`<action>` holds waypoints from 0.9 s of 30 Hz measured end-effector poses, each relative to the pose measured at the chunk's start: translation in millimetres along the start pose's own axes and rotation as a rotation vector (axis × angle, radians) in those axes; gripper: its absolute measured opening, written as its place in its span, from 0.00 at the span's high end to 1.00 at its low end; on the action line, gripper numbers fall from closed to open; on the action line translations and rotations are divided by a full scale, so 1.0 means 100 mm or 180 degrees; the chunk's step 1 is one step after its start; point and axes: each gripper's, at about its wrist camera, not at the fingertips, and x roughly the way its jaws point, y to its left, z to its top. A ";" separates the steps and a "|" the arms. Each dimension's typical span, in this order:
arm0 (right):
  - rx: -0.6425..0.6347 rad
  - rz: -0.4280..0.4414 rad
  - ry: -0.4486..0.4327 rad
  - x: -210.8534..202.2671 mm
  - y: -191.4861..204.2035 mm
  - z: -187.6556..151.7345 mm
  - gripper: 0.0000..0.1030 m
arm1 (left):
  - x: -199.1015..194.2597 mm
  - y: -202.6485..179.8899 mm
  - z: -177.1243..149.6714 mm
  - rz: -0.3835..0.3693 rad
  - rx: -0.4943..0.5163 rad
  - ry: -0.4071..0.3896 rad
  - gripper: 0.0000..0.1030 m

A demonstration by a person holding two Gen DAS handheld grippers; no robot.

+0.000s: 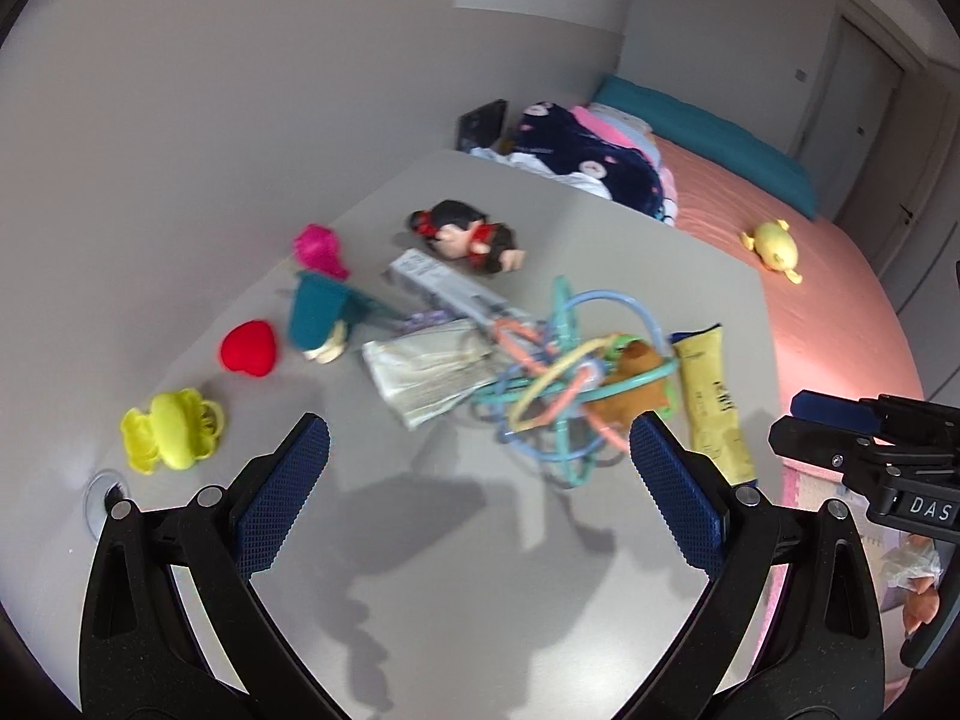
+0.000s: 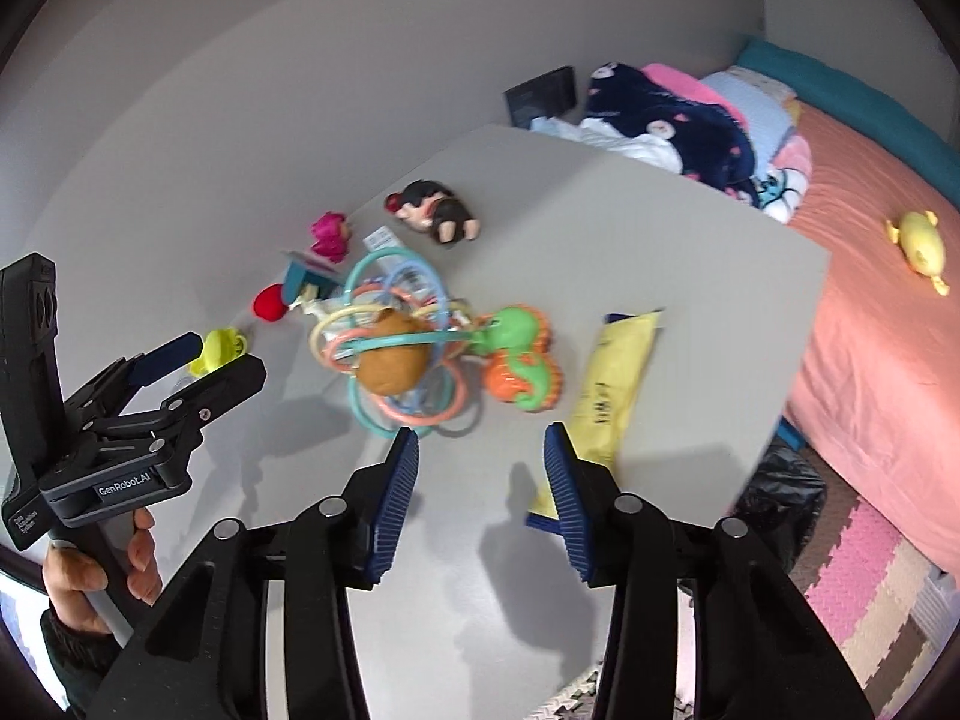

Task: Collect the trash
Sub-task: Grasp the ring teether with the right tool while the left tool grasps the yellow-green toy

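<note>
The grey table point(image 2: 690, 276) carries a jumble of toys with a few bits of packaging among them. The largest piece of trash is the yellow wrapper point(image 2: 612, 384), lying flat near the table's right edge, just ahead of the right gripper point(image 2: 480, 474). It looks like thin, light film, floppy and probably slick, so a pinch on its near end, where it lifts slightly off the surface, seems the surest hold. Next is the silver packet point(image 1: 420, 372), crumpled beside the ring toy point(image 1: 558, 372) and partly under its loops; it should weigh almost nothing but may drag the toy along, so its free left corner is the better place to grip. The slim grey box point(image 1: 444, 288) behind it looks stiff cardboard, easy to take across its narrow sides. The left gripper point(image 1: 480, 450) hangs spread wide over bare table, holding nothing. The right gripper's jaws stand partly apart, also with nothing between them
</note>
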 end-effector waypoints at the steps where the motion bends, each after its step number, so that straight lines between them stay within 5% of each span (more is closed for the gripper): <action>1: -0.0003 0.0044 0.0029 0.06 0.06 0.02 0.58 | 0.00 0.09 -0.03 0.0014 -0.0039 0.0009 0.06; 10: 0.0065 0.0290 0.0156 0.46 0.34 0.17 0.58 | 0.05 0.66 -0.15 0.0125 -0.0226 0.0084 0.06; 27: 0.0024 0.0100 0.0296 0.82 0.44 0.42 0.63 | 0.48 1.69 -0.13 0.0581 -0.0698 0.0327 0.06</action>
